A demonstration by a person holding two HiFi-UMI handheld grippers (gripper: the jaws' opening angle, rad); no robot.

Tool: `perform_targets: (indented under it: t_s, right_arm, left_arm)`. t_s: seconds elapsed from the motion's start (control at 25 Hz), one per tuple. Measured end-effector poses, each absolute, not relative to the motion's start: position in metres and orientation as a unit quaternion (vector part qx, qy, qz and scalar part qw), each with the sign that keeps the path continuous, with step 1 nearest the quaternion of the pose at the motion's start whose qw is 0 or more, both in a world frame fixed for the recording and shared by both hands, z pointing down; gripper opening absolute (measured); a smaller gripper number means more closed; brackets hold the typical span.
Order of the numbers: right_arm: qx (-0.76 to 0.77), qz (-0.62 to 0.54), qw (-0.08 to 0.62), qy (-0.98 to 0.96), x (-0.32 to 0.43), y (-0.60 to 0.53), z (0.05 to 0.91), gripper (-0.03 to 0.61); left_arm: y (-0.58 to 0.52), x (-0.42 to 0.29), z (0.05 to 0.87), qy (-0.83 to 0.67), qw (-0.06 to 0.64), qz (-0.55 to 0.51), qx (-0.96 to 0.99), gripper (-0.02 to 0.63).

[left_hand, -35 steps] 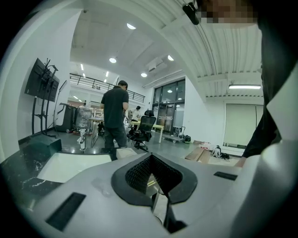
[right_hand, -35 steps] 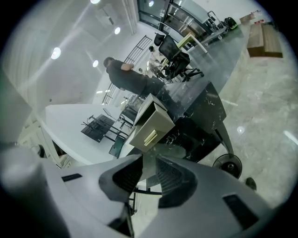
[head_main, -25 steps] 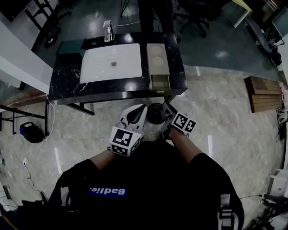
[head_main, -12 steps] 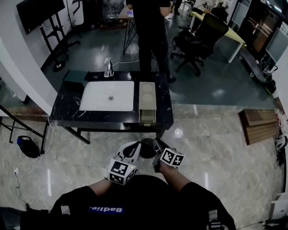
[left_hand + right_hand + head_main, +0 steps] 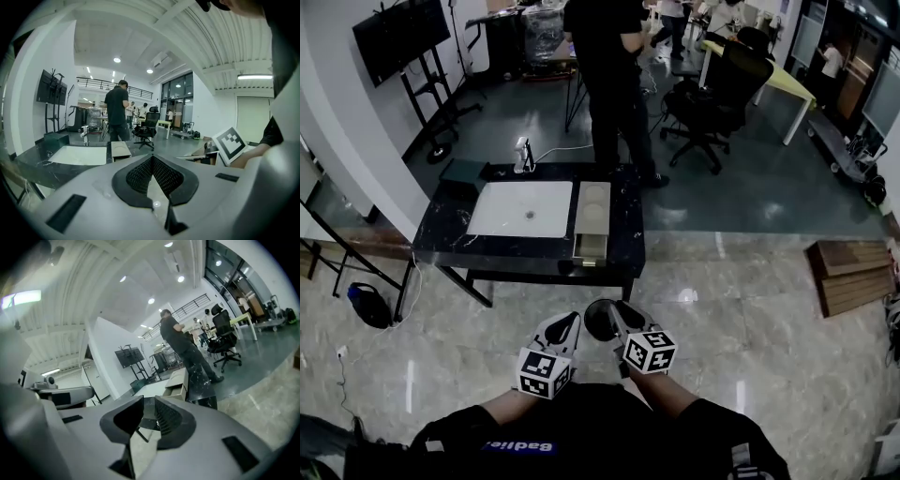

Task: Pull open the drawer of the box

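1. Head view: the box point(image 5: 592, 208) sits on the table point(image 5: 450, 236), straight ahead of both grippers and well apart from them. Its long axis runs away from them. The drawer point(image 5: 589, 247) end faces them and looks already partly out. The right gripper point(image 5: 605, 317) is marginally nearer than the left gripper point(image 5: 566, 325).
2. Left gripper view: jaws pressed together, holding nothing. Box ahead, slightly left of the jaw line.
3. Right gripper view: jaws a narrow gap apart, empty. Box ahead and to the right, drawer front towards the gripper.

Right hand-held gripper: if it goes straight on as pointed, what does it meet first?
Nothing close; the way looks free over the floor. Then, likely, the near edge of the black marble-top table, just left of the open drawer of the beige box. Depth unclear.
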State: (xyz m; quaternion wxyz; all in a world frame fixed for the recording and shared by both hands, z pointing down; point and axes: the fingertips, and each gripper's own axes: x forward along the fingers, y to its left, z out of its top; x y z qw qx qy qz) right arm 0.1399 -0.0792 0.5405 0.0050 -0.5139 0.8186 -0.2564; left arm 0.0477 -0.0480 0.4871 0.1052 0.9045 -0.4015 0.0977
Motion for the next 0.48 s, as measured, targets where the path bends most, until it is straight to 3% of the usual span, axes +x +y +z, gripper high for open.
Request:
perform_targets:
  t_s: [0.48]
  right_arm:
    - [-0.509, -0.048, -0.041, 0.859, 0.100, -0.029, 0.450, 0.072]
  left_arm:
    - [-0.041, 0.058, 0.465, -0.371, 0.080, 0.081, 0.922, -0.008]
